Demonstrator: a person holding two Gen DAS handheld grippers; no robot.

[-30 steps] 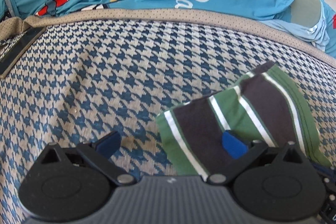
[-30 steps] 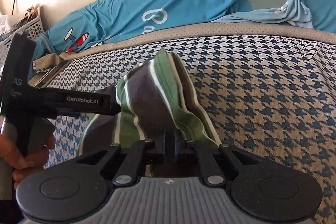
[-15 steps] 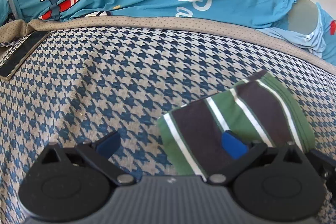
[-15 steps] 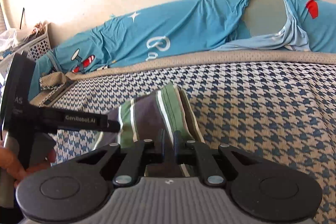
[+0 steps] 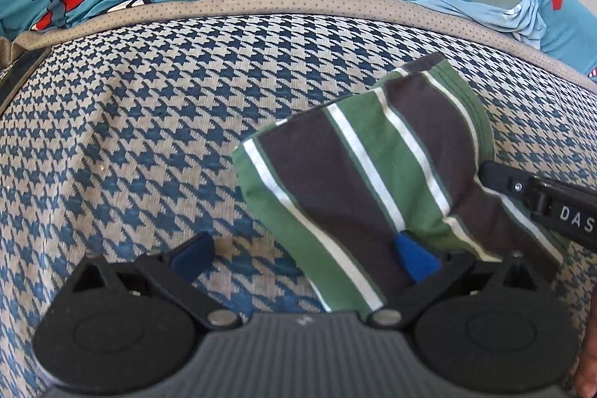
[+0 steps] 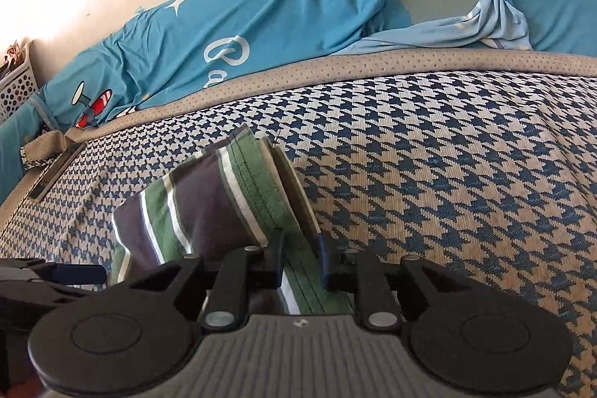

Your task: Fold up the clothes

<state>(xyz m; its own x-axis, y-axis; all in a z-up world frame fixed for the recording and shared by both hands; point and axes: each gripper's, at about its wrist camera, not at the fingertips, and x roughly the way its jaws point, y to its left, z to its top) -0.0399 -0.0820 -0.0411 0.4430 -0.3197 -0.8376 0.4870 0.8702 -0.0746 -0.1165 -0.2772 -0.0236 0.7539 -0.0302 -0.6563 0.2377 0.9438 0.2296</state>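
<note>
A folded striped garment (image 5: pixel 373 174), green, dark brown and white, lies on the houndstooth mattress (image 5: pixel 149 107). My left gripper (image 5: pixel 302 256) is open wide; its right finger rests on the garment's near edge and its left finger hangs over bare mattress. In the right wrist view the garment (image 6: pixel 209 207) lies in front of my right gripper (image 6: pixel 300 262), whose jaws stand partly open around the green hem without pinching it. The right gripper's finger (image 5: pixel 530 189) shows at the garment's right side in the left wrist view.
A blue sheet with an airplane print (image 6: pixel 261 25) covers the cushions behind the mattress. A tan dotted border (image 5: pixel 298 2) edges the mattress. A dark flat object (image 6: pixel 52 174) lies at the far left. A white perforated basket (image 6: pixel 15 84) stands by the wall.
My right gripper has opened and let go of the garment's hem, and the garment has settled flatter on the mattress. My left gripper has stayed open and shifted slightly.
</note>
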